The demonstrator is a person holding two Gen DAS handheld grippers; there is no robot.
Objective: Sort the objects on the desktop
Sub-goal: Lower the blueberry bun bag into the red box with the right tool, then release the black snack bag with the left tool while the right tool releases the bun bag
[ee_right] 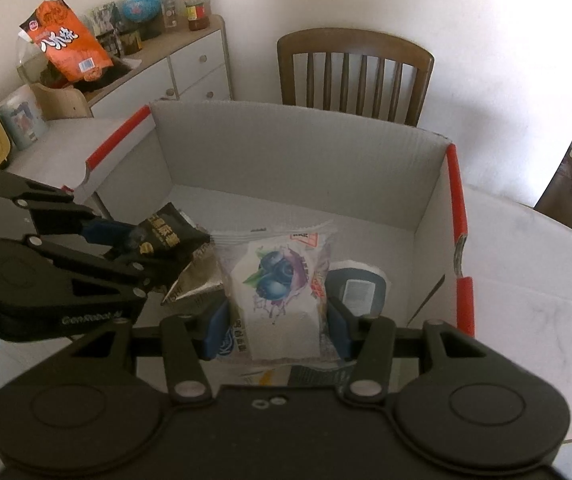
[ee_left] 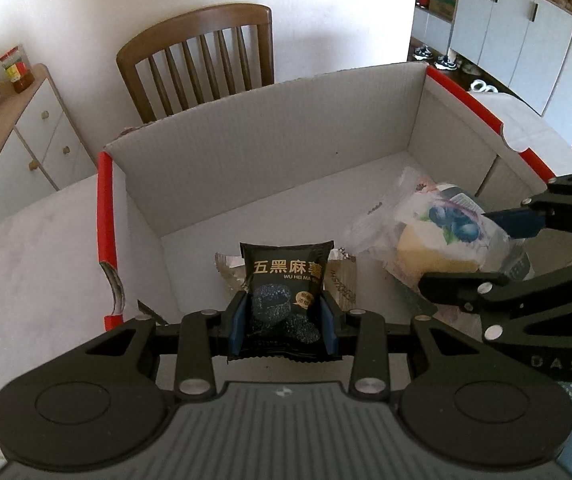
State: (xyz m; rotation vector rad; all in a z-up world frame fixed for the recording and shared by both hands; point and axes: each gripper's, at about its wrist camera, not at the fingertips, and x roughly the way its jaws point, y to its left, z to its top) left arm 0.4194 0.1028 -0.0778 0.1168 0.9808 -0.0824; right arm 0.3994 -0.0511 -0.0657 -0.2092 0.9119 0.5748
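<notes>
Placement is nearing: left wrist view, the left gripper [ee_left: 284, 316] is clamping the black sesame mochi packet [ee_left: 286, 292] over the cardboard box [ee_left: 270, 128]; lower before releasing. Right wrist view, the right gripper [ee_right: 278, 320] is clamping the blueberry cake packet [ee_right: 278, 288] inside the box; part the jaws gently.

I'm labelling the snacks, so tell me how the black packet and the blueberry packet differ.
The black packet is dark and opaque with gold lettering; the blueberry packet is pale, partly clear, and printed with blueberries. The black packet looks smaller and narrower than the blueberry packet. The left tool grips the black packet, the right tool the blueberry one. Both are sealed snack packs held above the cardboard box.
</notes>
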